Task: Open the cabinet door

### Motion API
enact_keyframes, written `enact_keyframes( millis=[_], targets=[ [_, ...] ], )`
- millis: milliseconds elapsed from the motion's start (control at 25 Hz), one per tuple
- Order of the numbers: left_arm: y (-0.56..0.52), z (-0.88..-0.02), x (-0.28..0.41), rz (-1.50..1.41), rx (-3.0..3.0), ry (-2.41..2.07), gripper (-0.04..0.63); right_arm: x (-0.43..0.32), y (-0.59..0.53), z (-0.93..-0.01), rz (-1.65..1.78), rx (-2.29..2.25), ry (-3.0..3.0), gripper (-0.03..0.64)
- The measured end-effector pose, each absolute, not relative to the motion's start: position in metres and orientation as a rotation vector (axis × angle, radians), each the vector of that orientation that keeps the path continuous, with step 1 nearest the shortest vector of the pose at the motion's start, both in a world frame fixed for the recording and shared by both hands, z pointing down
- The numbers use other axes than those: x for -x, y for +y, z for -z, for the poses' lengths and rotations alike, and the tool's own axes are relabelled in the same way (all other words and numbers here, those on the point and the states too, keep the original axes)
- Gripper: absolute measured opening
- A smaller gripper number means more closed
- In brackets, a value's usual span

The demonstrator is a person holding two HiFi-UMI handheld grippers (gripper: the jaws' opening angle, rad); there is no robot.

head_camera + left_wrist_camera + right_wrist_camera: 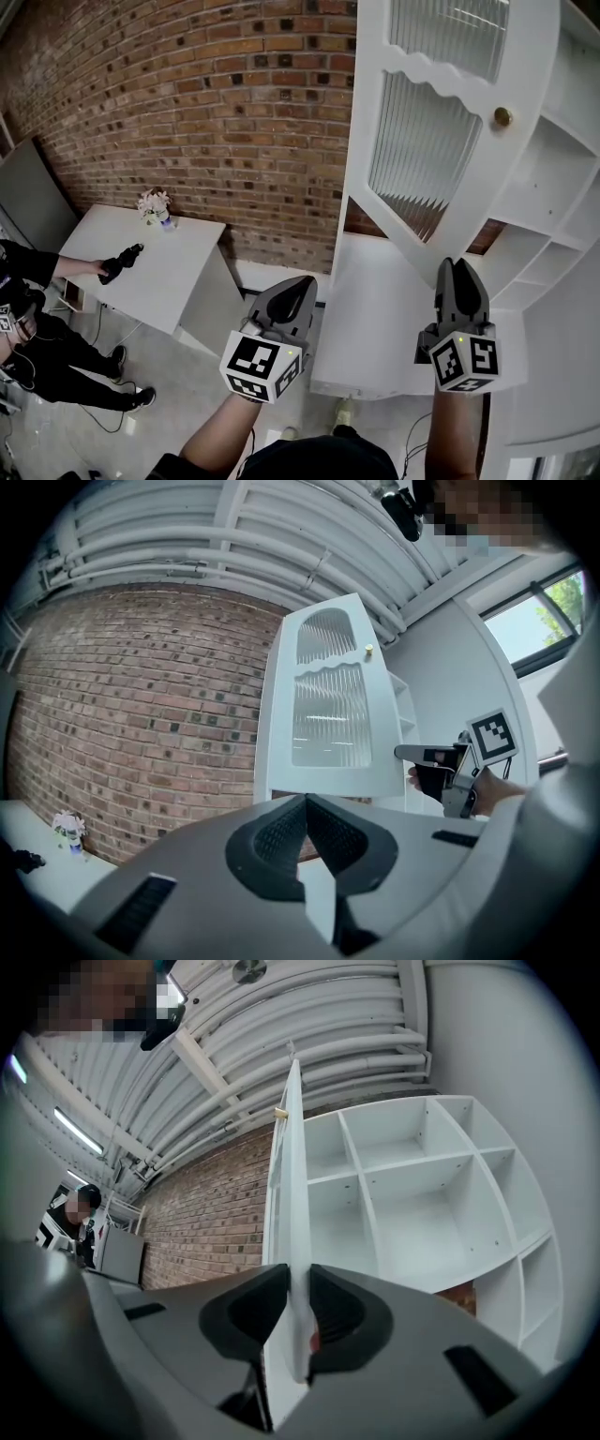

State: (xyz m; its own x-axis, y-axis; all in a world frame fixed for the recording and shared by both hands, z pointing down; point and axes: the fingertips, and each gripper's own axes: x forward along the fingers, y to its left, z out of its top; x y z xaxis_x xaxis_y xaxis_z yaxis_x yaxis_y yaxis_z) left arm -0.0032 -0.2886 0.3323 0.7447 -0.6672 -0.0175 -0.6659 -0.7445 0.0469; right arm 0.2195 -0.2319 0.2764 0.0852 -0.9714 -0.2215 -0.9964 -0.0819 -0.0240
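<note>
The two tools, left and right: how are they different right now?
The left tool has its jaws shut together with nothing between them; the right tool is pinching the edge of the white cabinet door. The left tool hangs free in the air, touching nothing; the right tool is touching the door. Both are grey and have the same shape.

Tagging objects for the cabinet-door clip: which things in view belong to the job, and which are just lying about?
Job:
- cabinet door, clamped edge-on by the right gripper
- brass knob on that door
- cabinet shelves, now exposed

Lying about:
- white table
- flower vase on it
- black tool under the hand of a bystander
- left gripper, shut, empty
</note>
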Motion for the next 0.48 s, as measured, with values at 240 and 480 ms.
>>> enact_keyframes(
  millis=[240, 480],
  targets=[
    [-0.28, -0.33, 0.023, 0.052, -2.904, -1.118, 0.006, -0.178, -0.223, -0.275, -0.247, 2.135, 2.051, 0.057],
    [-0.276, -0.326, 0.042, 0.055, -2.9, -1.155, 0.006, -0.134, -0.224, -0.273, -0.272, 2.053, 2.135, 0.054]
  ],
)
